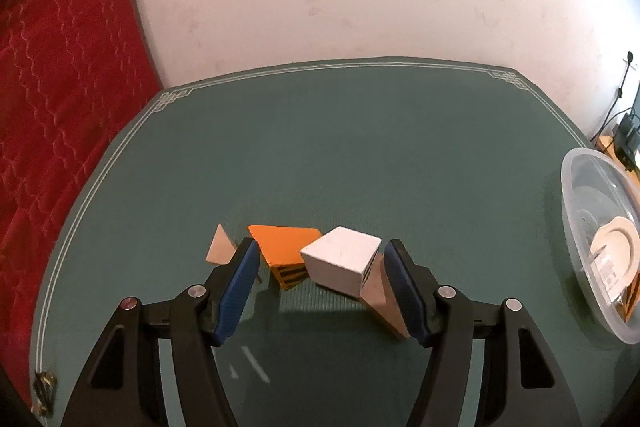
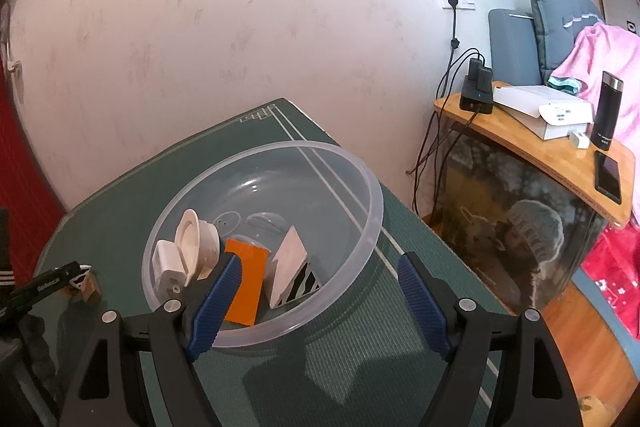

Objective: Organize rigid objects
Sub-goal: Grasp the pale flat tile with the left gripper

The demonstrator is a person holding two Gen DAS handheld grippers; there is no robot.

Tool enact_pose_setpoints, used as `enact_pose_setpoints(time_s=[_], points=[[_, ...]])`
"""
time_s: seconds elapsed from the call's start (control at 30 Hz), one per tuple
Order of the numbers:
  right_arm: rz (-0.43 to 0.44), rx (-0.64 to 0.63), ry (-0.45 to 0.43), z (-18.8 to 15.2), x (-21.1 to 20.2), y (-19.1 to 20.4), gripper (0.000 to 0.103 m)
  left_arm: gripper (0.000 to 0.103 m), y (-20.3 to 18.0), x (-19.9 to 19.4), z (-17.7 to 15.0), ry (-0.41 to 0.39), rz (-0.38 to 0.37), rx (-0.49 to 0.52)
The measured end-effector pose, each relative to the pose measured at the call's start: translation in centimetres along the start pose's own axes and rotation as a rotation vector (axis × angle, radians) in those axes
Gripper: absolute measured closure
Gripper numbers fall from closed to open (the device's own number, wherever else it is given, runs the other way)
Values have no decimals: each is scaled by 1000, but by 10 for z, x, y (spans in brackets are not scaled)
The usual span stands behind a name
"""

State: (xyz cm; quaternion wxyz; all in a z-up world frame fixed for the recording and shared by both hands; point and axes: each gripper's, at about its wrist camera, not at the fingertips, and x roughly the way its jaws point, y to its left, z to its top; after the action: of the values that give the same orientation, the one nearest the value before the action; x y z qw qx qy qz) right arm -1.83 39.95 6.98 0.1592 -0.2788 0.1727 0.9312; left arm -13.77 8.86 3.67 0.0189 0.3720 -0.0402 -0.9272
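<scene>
Blocks lie in a tight cluster on the green surface point(image 1: 360, 155), right ahead of the left hand-held gripper point(image 1: 320, 259): a white cube point(image 1: 340, 259) in the middle, an orange wedge point(image 1: 286, 247) touching its left side, a tan wedge point(image 1: 380, 295) leaning against the inner face of the gripper's right finger, and a small tan triangle point(image 1: 220, 245) just outside the left finger. The jaws are spread and straddle the cube and the orange wedge without pinching either; whether the tan wedge is merely touched or being pushed I cannot tell.

The likeliest trouble is a crowded grasp. If the jaws close as they stand, they would probably catch two or three pieces together, and slanted wedge faces tend to squirt out sideways or tip the cube. The tan wedge could also be shoved off toward the near edge.

The clear bowl point(image 2: 360, 179) sits at the right end of the surface and already holds a white plug point(image 2: 170, 267), a cream round piece point(image 2: 192, 239), an orange block point(image 2: 244, 287) and a striped wedge point(image 2: 292, 271). The right hand-held gripper point(image 2: 320, 287) hangs spread and empty over its near rim, the left finger inside the bowl. A careless nudge there could slide the light bowl toward the surface edge beside it, or tilt the pieces propped inside.
</scene>
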Motion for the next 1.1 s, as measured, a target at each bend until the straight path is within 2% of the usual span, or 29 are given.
enact_pose_setpoints(time_s=[0.07, 0.17, 0.27, 0.3, 0.33, 0.4, 0.6, 0.77, 0.83, 0.87, 1.1], points=[[-3, -8, 2, -1, 0, 2, 20, 45, 0, -1, 1, -12, 1, -1], [-10, -21, 3, -1, 0, 5, 20, 62, 0, -10, 0, -44, -4, -2], [-21, -46, 0, -1, -2, 11, 20, 68, 4, -15, 1, -48, -43, -20], [-25, -57, -5, 0, -3, 13, 20, 73, 6, -16, 2, -51, -47, -24], [-26, -68, -11, 0, -5, 16, 20, 82, 9, -16, 3, -54, -48, -29], [-23, -90, -26, 2, -11, 22, 20, 84, 15, -21, 4, -57, -62, -46], [43, -124, -35, 5, -26, 47, 20, 81, 30, -24, 7, -57, -122, -90], [116, -172, -6, -4, -29, 74, 20, 68, 36, -19, 3, -43, -166, -91], [135, -190, 7, -9, -29, 82, 20, 52, 35, -18, 2, -38, -183, -77], [149, -201, 18, -12, -28, 87, 20, 49, 36, -18, 2, -36, -187, -71], [216, -243, 94, -24, -22, 104, 20, 41, 47, -28, -1, -37, -224, -68]])
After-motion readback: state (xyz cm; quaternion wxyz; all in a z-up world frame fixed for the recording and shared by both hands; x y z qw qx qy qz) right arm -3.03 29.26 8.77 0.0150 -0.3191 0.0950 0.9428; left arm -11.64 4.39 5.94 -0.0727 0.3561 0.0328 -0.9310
